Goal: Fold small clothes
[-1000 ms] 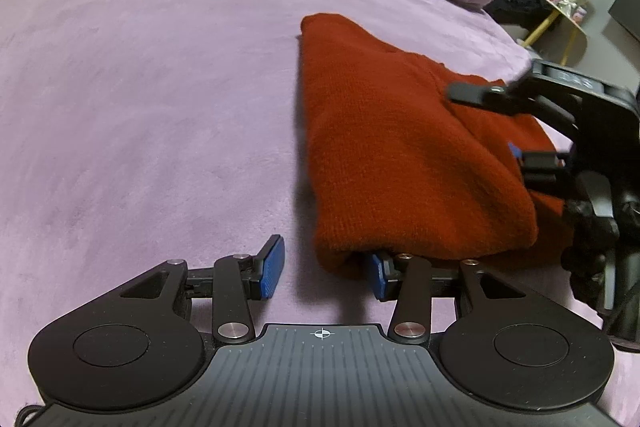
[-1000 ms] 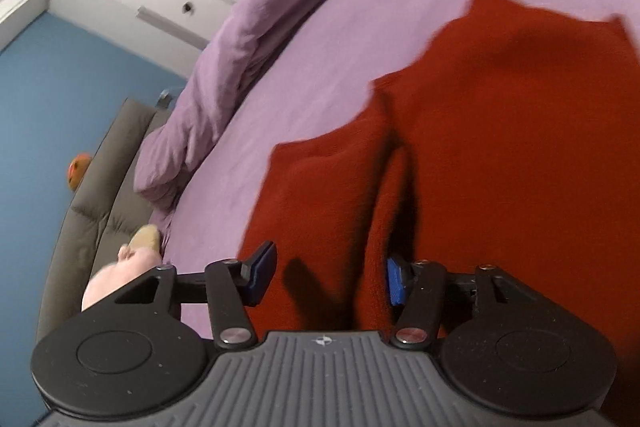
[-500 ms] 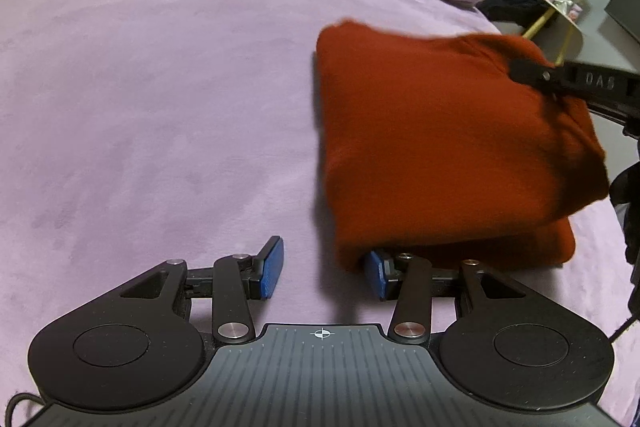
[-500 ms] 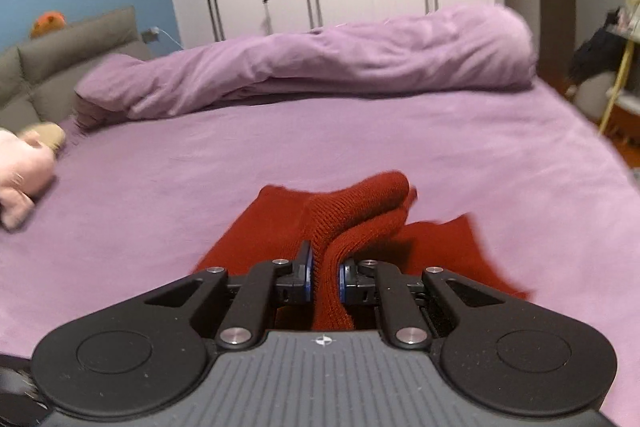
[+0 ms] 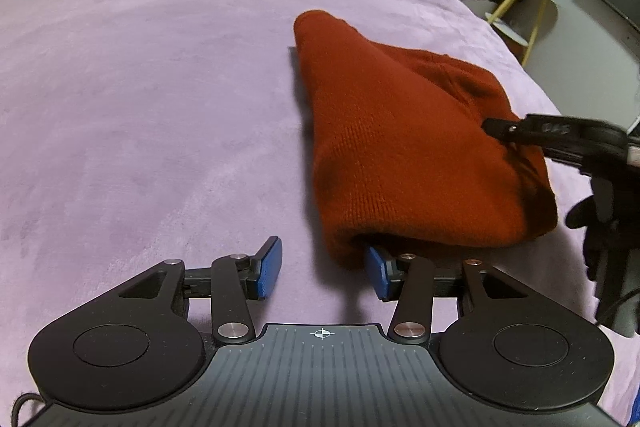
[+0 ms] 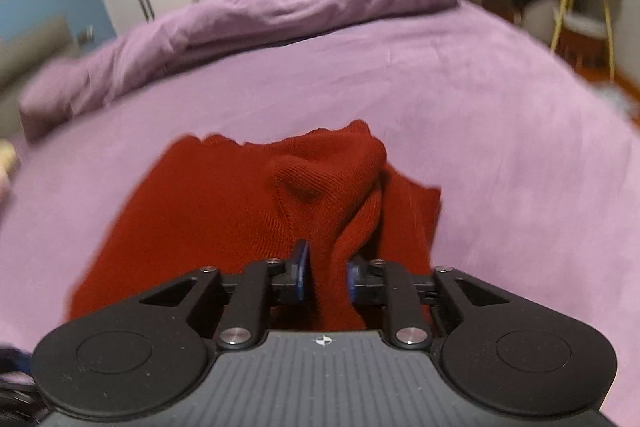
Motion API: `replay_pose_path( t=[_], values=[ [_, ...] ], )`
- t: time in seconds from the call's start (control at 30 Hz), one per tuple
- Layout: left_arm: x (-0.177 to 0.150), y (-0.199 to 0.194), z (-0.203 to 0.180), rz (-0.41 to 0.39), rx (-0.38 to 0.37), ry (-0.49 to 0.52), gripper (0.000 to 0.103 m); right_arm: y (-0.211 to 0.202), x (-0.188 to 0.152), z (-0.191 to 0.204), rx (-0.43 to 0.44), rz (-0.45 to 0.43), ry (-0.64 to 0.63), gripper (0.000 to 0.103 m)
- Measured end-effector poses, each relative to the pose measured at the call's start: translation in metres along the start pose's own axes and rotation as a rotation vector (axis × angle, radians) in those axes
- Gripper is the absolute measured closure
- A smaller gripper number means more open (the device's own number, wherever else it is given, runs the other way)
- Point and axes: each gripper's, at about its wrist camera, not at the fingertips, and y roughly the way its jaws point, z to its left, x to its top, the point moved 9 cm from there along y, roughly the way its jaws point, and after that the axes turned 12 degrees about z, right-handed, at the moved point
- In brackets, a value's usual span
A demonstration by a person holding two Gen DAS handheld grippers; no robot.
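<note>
Right wrist view, lower centre: right gripper (image 6: 324,277) fingers, clamped earlier, now part around the red knit garment (image 6: 224,223), releasing the fold; left gripper (image 5: 322,273) gapes empty.

No brand name, label or number I can read with certainty anywhere in either feed.

- Left wrist view: short raised lettering (image 5: 554,127) on finger arm of right gripper (image 5: 492,126), a few characters, too smeared for me to spell out.
- Left gripper (image 5: 320,269): small white crosshair mark (image 5: 322,333) on ribbed grey housing, no text beside it.
- Right wrist view: same kind of white crosshair mark (image 6: 323,340) on right gripper's housing, slightly blurred.
- I see no other print, tags or signs I can make out.
</note>
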Motion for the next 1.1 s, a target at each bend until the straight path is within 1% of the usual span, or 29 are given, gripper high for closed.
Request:
replay_pose_path(
  t=[0.03,0.07,0.13,0.17,0.2,0.27,0.3,0.33,0.37,0.43,0.5,0.57,0.6,0.67,0.7,0.73,0.77,0.8,0.83,0.9,0.93,0.97,1.0,1.07,1.1],
  values=[
    [0.0,0.001,0.0,0.005,0.001,-0.002,0.053,-0.001,-0.001,0.001,0.037,0.002,0.015,0.075],
    [0.0,0.001,-0.001,0.007,0.001,-0.004,0.053,-0.002,-0.003,0.002,0.06,0.001,0.016,0.069],
    [0.002,0.004,-0.007,0.012,-0.004,-0.001,0.053,0.002,-0.005,0.005,0.041,0.001,-0.007,0.069],
    [0.0,0.004,-0.009,0.017,-0.005,0.003,0.053,0.005,-0.005,0.009,0.019,0.0,-0.028,0.072],
    [-0.001,0.004,-0.012,0.023,-0.005,0.01,0.053,0.006,-0.005,0.012,-0.004,-0.004,-0.056,0.083],
    [-0.002,0.004,-0.014,0.026,0.001,0.025,0.053,0.004,-0.002,0.02,-0.073,-0.019,-0.12,0.089],
    [-0.002,0.002,-0.014,0.024,0.01,0.035,0.053,-0.001,0.002,0.023,-0.123,-0.044,-0.16,0.091],
    [-0.003,0.0,-0.014,0.02,0.018,0.042,0.053,-0.008,0.006,0.025,-0.184,-0.075,-0.2,0.091],
    [-0.003,-0.003,-0.012,0.013,0.028,0.045,0.053,-0.012,0.009,0.026,-0.221,-0.097,-0.22,0.092],
    [-0.003,-0.009,-0.006,-0.004,0.041,0.035,0.053,-0.013,0.012,0.023,-0.29,-0.113,-0.248,0.092],
    [-0.001,-0.012,-0.001,-0.004,0.041,0.014,0.053,0.0,0.008,0.012,-0.347,-0.067,-0.25,0.092],
    [-0.002,-0.013,0.003,0.005,0.041,-0.007,0.053,0.008,0.004,-0.001,-0.353,-0.051,-0.227,0.09],
    [-0.002,-0.014,0.004,0.007,0.037,-0.012,0.053,0.006,0.003,-0.005,-0.346,-0.06,-0.213,0.088],
    [-0.005,-0.018,0.008,0.009,0.041,-0.011,0.053,-0.009,0.003,-0.01,-0.289,-0.076,-0.136,0.081],
    [-0.007,-0.02,0.01,0.009,0.047,-0.008,0.053,-0.019,0.002,-0.01,-0.254,-0.087,-0.098,0.079],
    [-0.009,-0.022,0.013,0.007,0.054,-0.009,0.053,-0.031,0.002,-0.009,-0.204,-0.112,-0.06,0.078],
    [-0.01,-0.023,0.017,0.005,0.068,-0.022,0.053,-0.043,-0.003,-0.003,-0.144,-0.137,-0.039,0.076],
    [-0.012,-0.024,0.022,0.004,0.077,-0.039,0.053,-0.054,-0.011,0.006,-0.061,-0.159,-0.029,0.076],
    [-0.014,-0.025,0.026,0.0,0.079,-0.061,0.053,-0.061,-0.017,0.019,0.023,-0.169,-0.029,0.076],
    [-0.018,-0.028,0.036,-0.006,0.076,-0.125,0.053,-0.066,-0.026,0.046,0.121,-0.179,-0.047,0.076],
    [-0.02,-0.031,0.041,-0.01,0.077,-0.149,0.053,-0.065,-0.031,0.06,0.153,-0.179,-0.082,0.076],
    [-0.021,-0.034,0.046,-0.016,0.082,-0.171,0.053,-0.063,-0.034,0.074,0.166,-0.18,-0.119,0.076],
    [-0.022,-0.037,0.051,-0.018,0.095,-0.189,0.053,-0.058,-0.037,0.086,0.167,-0.176,-0.152,0.076],
    [-0.025,-0.045,0.062,-0.018,0.129,-0.205,0.053,-0.042,-0.044,0.104,0.189,-0.136,-0.181,0.079],
    [-0.026,-0.048,0.068,-0.017,0.153,-0.207,0.053,-0.034,-0.049,0.11,0.178,-0.12,-0.203,0.08]
  ],
)
